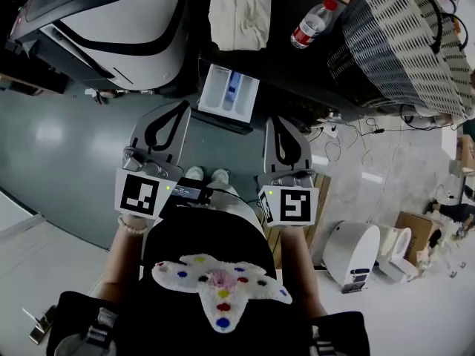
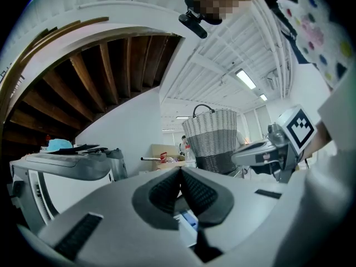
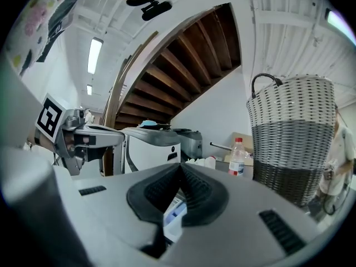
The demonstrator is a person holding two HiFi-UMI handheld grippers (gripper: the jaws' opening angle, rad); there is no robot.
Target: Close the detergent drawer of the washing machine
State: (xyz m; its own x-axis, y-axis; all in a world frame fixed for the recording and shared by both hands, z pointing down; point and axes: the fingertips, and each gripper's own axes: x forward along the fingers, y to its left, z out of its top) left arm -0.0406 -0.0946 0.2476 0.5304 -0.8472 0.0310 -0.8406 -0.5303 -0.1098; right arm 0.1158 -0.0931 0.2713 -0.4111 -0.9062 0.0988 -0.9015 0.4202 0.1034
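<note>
Nearest, the left gripper (image 1: pixel 180 110) and the right gripper (image 1: pixel 277 121) are held side by side and level. Each has its jaws pressed together with nothing between them. Just beyond their tips, and between the two, the detergent drawer (image 1: pixel 228 91) stands pulled out from the front of the washing machine (image 1: pixel 289 69), toward the person. It is a white tray, open on top, with divided compartments and a blue insert in the middle. Neither gripper touches it: the left tip lies just near-left of it, the right tip near-right. Farther back, on the dark top, are a folded pale cloth (image 1: pixel 241 13), a red-capped water bottle (image 1: pixel 314 22) and, at the right, a woven laundry basket (image 1: pixel 404 39).
</note>
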